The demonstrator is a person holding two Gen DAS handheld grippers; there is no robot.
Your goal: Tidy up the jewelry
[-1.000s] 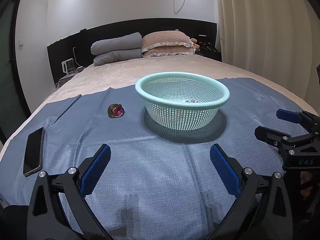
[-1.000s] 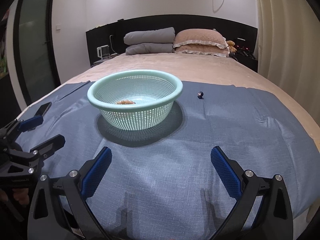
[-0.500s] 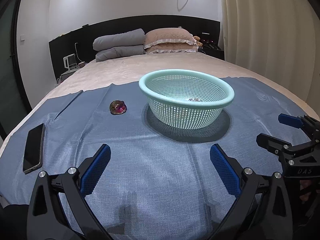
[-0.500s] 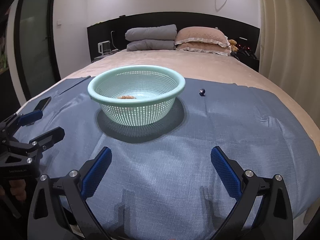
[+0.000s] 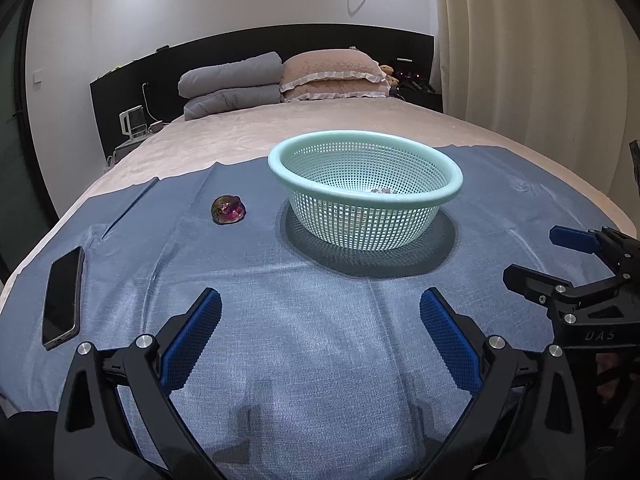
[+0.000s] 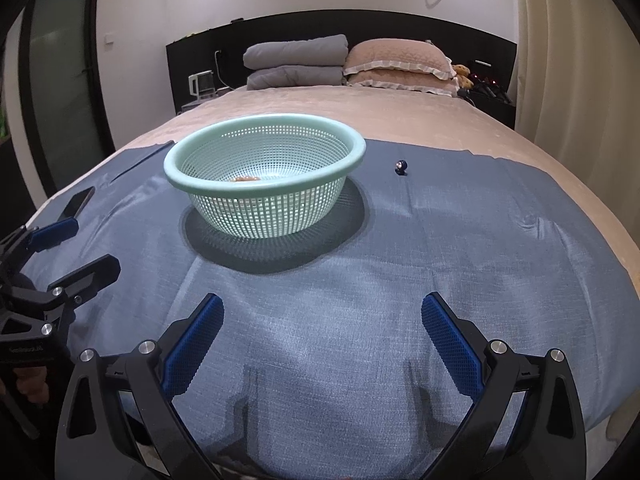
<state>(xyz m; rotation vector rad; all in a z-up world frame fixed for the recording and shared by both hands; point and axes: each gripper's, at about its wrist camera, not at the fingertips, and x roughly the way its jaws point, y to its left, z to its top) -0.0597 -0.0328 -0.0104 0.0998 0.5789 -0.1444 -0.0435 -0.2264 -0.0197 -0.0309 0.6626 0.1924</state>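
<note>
A person is holding two handheld grippers over a bed (image 5: 320,136) that is covered near its foot by a blue cloth (image 5: 320,320). A mint-green mesh basket (image 5: 452,184) is sitting in the middle of the cloth and is serving as the landmark here.

The left gripper (image 5: 320,336) and the right gripper (image 6: 322,338) are both hovering in front of the basket, short of it, with jaws spread wide and holding nothing.

Inside the basket, a small pale piece (image 5: 382,191) is showing in the left wrist view and a small tan piece (image 6: 245,179) in the right wrist view; they are too small to identify, and may be the same item or separate ones. So at least some jewelry is judged to be already collected.

Two pieces are lying outside. A rounded, iridescent purple-green ornament (image 5: 228,209) is resting on the cloth to the left of the basket, clearly apart from it. A small dark blue bead-like piece (image 6: 401,167) is sitting to the right of the basket, near its rim but not touching. Both appear left to be gathered.

A dark phone (image 5: 63,296) is lying far to the left of the basket, near the cloth's edge.
</note>
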